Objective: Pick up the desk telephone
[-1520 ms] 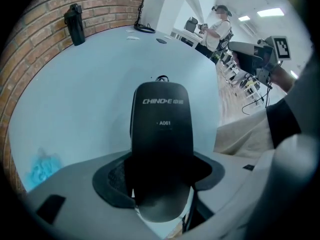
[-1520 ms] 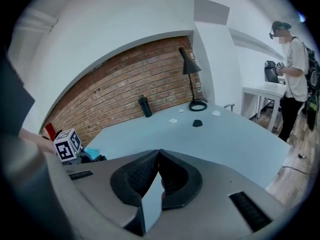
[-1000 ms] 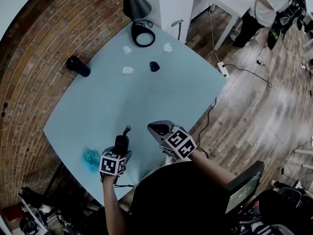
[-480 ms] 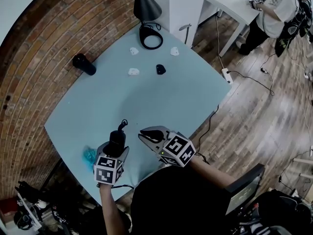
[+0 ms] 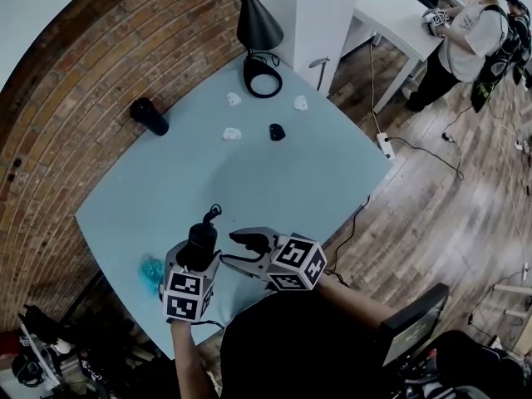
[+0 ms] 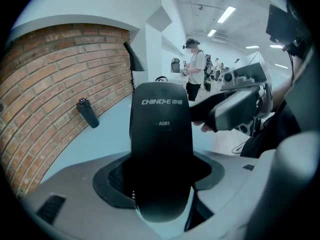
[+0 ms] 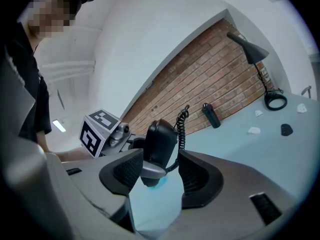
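L gripper (image 5: 198, 254) is clamping the telephone handset (image 6: 161, 149), holding it up off the table (image 5: 249, 181) near the front edge, so pickup is looking basically done. R gripper (image 5: 239, 253) jaws have just been opening, pads not touching it. Only container-ish thing: black cylinder (image 5: 150, 116) by the wall, contents can't tell.

The table (image 5: 249, 173) is lit brightly and evenly, and only faint, soft shadows are cast on it. Beside the table, a pale sheen is seen on the wooden floor (image 5: 465, 198). Lines around the table are bent by strong barrel distortion, and the corners are blacked out in both gripper views. Above the table, ceiling strip lights (image 6: 226, 14) are blown out, and the near handset (image 6: 161, 149) is rendered dark and soft.
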{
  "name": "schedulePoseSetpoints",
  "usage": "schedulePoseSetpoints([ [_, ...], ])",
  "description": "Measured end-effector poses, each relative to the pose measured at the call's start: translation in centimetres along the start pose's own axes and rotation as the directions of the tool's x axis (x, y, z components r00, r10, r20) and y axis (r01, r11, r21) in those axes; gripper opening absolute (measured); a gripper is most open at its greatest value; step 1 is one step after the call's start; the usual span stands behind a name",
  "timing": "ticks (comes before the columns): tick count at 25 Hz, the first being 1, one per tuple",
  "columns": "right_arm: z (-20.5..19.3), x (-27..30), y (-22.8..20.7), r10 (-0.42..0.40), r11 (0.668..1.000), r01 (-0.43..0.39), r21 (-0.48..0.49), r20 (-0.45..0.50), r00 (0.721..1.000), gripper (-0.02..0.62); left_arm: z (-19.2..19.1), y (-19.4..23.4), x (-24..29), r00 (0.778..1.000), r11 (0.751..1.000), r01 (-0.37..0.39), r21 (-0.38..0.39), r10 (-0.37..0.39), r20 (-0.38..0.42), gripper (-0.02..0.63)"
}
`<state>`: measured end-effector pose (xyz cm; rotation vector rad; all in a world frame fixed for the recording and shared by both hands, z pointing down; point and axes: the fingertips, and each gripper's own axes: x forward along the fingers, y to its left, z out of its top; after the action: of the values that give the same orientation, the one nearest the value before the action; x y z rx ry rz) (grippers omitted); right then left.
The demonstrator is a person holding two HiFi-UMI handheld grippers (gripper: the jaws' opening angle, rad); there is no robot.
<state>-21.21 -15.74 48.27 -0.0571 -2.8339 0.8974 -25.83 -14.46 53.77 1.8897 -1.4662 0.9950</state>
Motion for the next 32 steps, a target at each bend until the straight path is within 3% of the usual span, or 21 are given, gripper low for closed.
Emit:
schedulePoseSetpoints([
  [6, 0.3, 1.4, 1.2, 0.112, 0.980, -0.111, 0.167, 0.005, 0.994, 0.311, 0.9, -0.2, 0.0, 1.000, 0.999, -0.008, 0.034, 0.008, 0.009, 0.295],
  [8, 0.1, 2.0, 1.1, 0.114, 0.970, -0.112, 0.213, 0.005, 0.993, 0.337, 1.0, -0.5, 0.1, 1.000, 0.999, -0.012, 0.049, 0.011, 0.002, 0.295],
  [13, -0.4, 3.1, 0.4, 0.079, 0.953, -0.076, 0.293, 0.001, 0.997, 0.337, 1.1, -1.8, 0.3, 1.000, 0.997, -0.006, 0.071, 0.007, -0.013, 0.295],
  [19, -0.9, 3.0, 0.1, 0.097, 0.932, -0.096, 0.350, 0.015, 0.995, 0.334, 0.4, -3.3, 1.0, 0.997, 0.979, -0.019, 0.201, 0.032, -0.063, 0.295],
  [21, -1.3, 2.8, -0.1, 0.086, 0.937, -0.081, 0.339, 0.002, 0.996, 0.317, 0.3, -3.7, 1.2, 0.996, 0.969, -0.025, 0.246, 0.045, -0.075, 0.295],
  [22, -1.5, 2.7, -0.2, 0.082, 0.940, -0.076, 0.331, -0.004, 0.997, 0.279, 0.3, -3.9, 1.2, 0.996, 0.965, -0.027, 0.260, 0.049, -0.079, 0.295],
  [32, -2.1, 1.8, -0.4, 0.094, 0.945, -0.082, 0.317, -0.024, 0.995, 0.273, 0.5, -4.8, 1.4, 0.998, 0.941, -0.043, 0.335, 0.055, -0.026, 0.301],
])
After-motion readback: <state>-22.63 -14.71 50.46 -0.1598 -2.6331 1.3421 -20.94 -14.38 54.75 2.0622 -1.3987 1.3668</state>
